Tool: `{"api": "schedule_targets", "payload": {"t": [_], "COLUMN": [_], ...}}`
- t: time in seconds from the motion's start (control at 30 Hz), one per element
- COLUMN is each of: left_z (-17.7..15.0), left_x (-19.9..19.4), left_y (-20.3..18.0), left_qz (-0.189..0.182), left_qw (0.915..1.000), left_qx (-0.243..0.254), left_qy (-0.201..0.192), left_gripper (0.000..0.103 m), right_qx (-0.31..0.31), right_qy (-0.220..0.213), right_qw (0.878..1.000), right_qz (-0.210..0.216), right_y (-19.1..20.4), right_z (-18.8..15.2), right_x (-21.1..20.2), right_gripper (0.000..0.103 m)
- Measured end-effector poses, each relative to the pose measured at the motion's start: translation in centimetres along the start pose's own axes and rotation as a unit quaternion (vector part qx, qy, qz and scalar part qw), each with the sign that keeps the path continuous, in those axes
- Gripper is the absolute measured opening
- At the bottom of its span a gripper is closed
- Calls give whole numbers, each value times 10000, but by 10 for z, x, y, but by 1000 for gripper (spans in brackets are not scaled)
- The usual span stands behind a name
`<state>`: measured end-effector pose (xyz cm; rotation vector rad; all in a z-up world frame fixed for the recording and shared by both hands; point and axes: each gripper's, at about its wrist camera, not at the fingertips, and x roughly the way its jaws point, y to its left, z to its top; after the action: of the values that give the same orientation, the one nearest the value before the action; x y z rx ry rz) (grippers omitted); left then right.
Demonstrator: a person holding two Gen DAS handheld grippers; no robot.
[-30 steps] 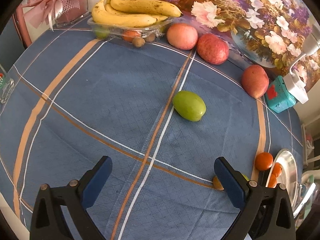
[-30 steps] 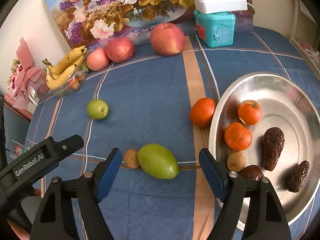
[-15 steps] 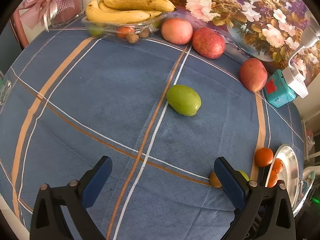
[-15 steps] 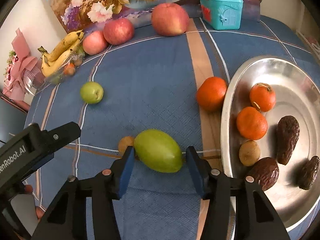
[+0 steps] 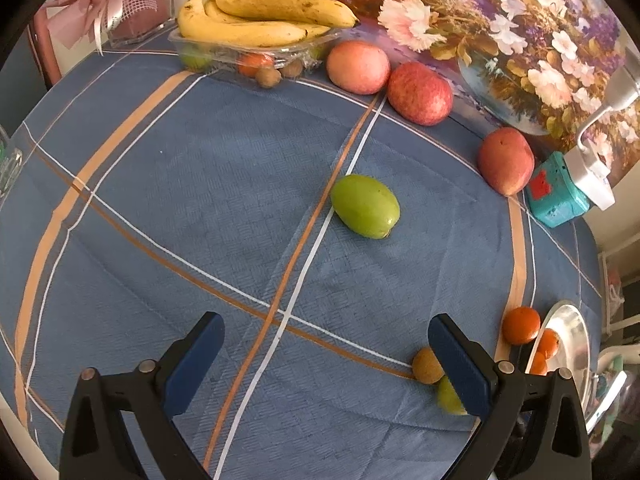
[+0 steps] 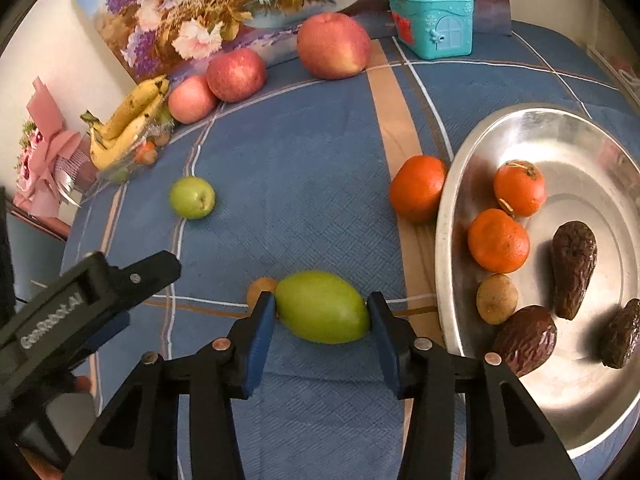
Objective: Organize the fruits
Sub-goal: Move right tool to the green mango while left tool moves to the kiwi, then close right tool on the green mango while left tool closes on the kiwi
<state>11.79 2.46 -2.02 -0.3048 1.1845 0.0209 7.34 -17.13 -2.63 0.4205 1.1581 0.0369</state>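
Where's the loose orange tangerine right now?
In the right wrist view, the loose orange tangerine sits on the blue tablecloth, right of centre, just outside the left rim of the oval silver metal tray.

**Fruit across the counter**

The tray (image 6: 448,216) sits at the counter's (image 6: 312,160) right, holding two oranges (image 6: 498,240), a kiwi (image 6: 497,298) and three dates (image 6: 574,268). Another orange (image 6: 418,187) lies just left of its rim. Three apples (image 6: 333,45) line the back, bananas (image 6: 132,120) at far left. The right claw (image 6: 321,314) encloses a mango (image 6: 322,307).
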Motion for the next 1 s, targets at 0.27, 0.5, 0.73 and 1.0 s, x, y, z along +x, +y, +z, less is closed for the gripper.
{"api": "schedule_targets", "payload": {"t": [0.27, 0.5, 0.73, 1.0], "left_z": [-2, -4, 0, 0], "left_x": [3, 8, 5, 8], "left_y": [-8, -9, 7, 7], "left_qz": [57, 110, 110, 61], "left_qw": [9997, 9995, 9998, 9998], "left_qx": [224, 244, -125, -108], "left_qy": [90, 196, 123, 186], "left_gripper": [103, 103, 103, 103], "right_qx": [-43, -93, -647, -790], "right_qy": [-106, -49, 111, 156], "right_qw": [9999, 9999, 9973, 9953], "right_qz": [-43, 32, -327, -538], "right_y": [-1, 0, 15, 16], "right_z": [2, 3, -2, -4], "right_x": [-13, -10, 2, 13], "right_gripper": [33, 41, 54, 54]}}
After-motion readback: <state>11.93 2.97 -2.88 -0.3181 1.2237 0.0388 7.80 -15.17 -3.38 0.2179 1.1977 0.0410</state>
